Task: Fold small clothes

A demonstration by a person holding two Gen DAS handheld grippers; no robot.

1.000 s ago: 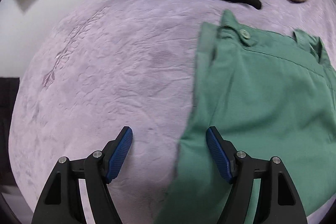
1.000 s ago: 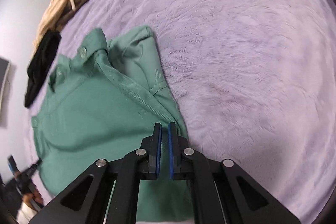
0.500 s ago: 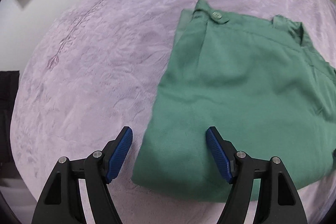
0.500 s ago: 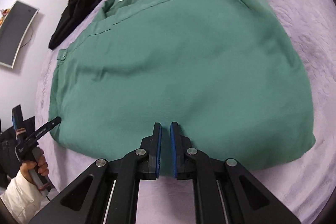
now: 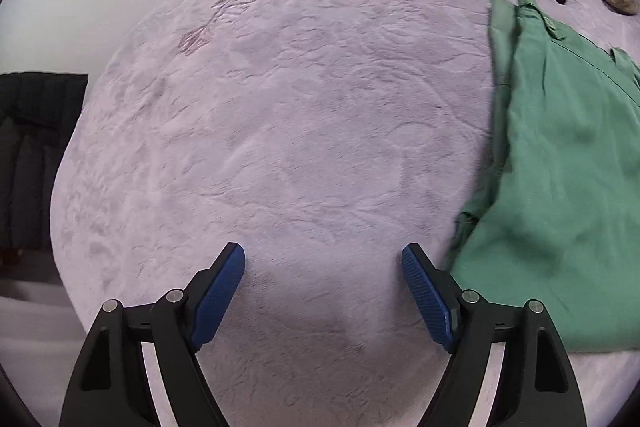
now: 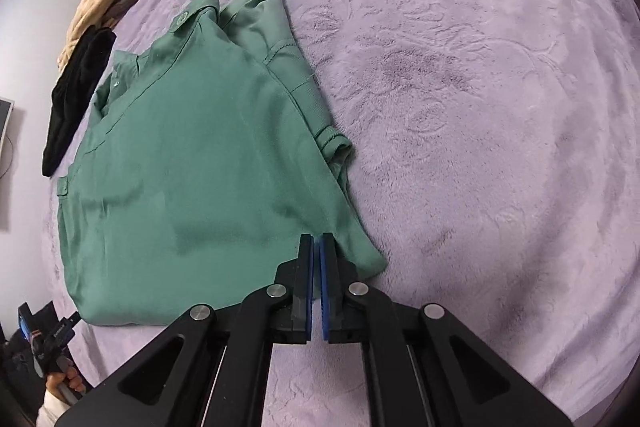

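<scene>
Lying folded on the purple blanket (image 6: 460,75), the green garment (image 6: 192,155) is a compact rectangle with both grippers clear of it, where half a second ago the left one straddled its near edge; I judge this fold done. Its long axis runs from the near fold up to the buttoned waistband, which points toward the black clothes (image 6: 76,95) at the blanket's far edge. The left gripper (image 5: 323,291), over bare blanket beside the garment, has just widened, empty. The right gripper (image 6: 316,287), pressed together on nothing, hovers at the near corner.
</scene>
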